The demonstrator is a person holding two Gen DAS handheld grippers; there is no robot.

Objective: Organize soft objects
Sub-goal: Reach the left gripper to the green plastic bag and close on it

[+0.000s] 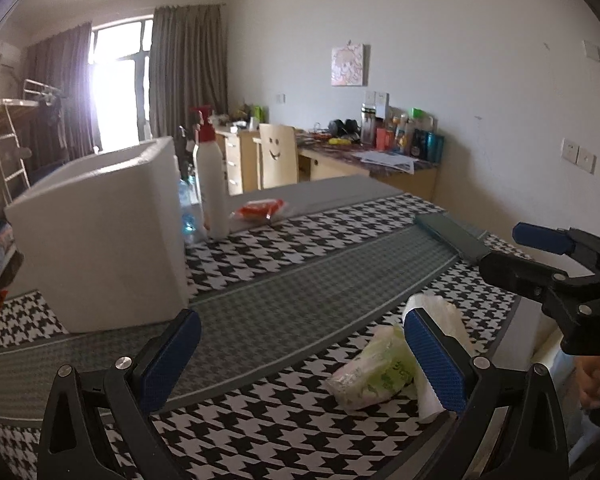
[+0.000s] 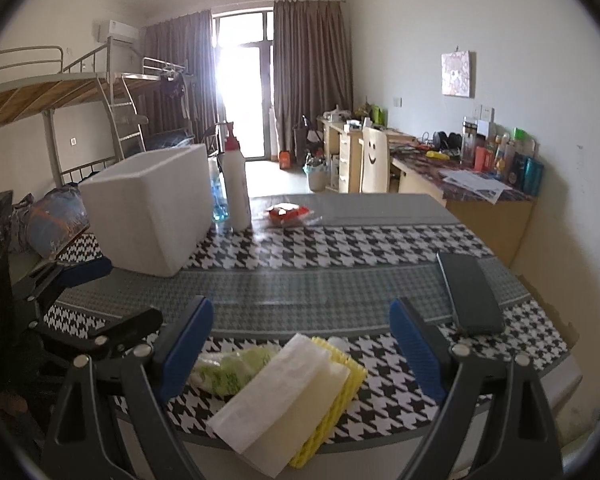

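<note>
- The soft things lie at the near edge of the houndstooth-patterned table (image 2: 340, 240): a white folded cloth (image 2: 272, 384) on top of a pale sponge (image 2: 316, 392) and a yellow foam net sleeve (image 2: 340, 396), with a crumpled green-and-white plastic pack (image 2: 228, 372) touching them on the left
- Judged from this, the sorting has barely begun: nothing soft shows in the white foam box (image 2: 152, 208) at the far left, which looks the likely place for them
- The next move probably calls for lowering onto the stack, closing gently so the layers do not slide apart, then carrying it far left to the box
- The right gripper (image 2: 300, 344) hovers above the stack, blue pads spread wide, holding and touching nothing
- The left gripper (image 1: 300, 360) is likewise spread and empty, the green pack (image 1: 376, 368) just beside its right pad
- A white spray bottle with red trigger (image 2: 236, 184) and a dark flat case (image 2: 470, 296) stand well apart from the stack
</note>
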